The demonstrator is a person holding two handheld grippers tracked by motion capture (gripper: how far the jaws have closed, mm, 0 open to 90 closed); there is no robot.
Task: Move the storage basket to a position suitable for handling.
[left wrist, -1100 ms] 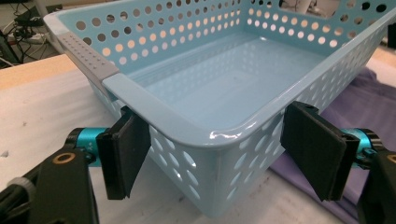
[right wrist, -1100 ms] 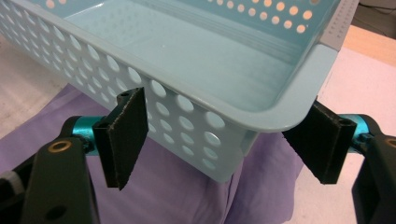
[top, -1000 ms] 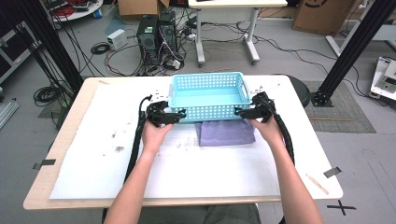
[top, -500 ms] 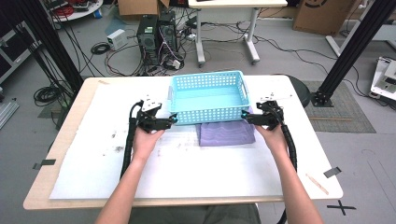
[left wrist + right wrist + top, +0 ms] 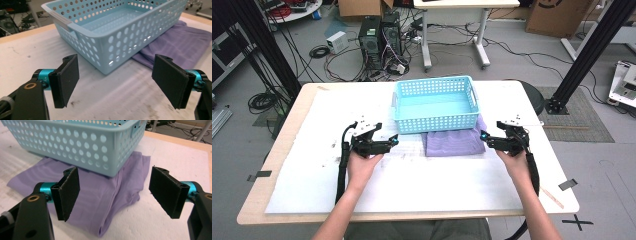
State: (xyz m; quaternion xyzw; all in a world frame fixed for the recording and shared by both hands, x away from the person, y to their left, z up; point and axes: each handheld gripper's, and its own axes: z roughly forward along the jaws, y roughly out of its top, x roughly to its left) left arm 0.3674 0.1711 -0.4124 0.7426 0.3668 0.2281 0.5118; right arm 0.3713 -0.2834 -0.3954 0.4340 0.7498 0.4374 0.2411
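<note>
Both grippers, left and right, hang wide-jawed and empty beside the basket, which sits on the cloth's far edge, pinning it so it cannot be lifted freely.

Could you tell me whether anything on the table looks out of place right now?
Yes: the light blue basket sits on top of the purple cloth, pinning its far part; the cloth's near part sticks out in rumpled folds.
</note>
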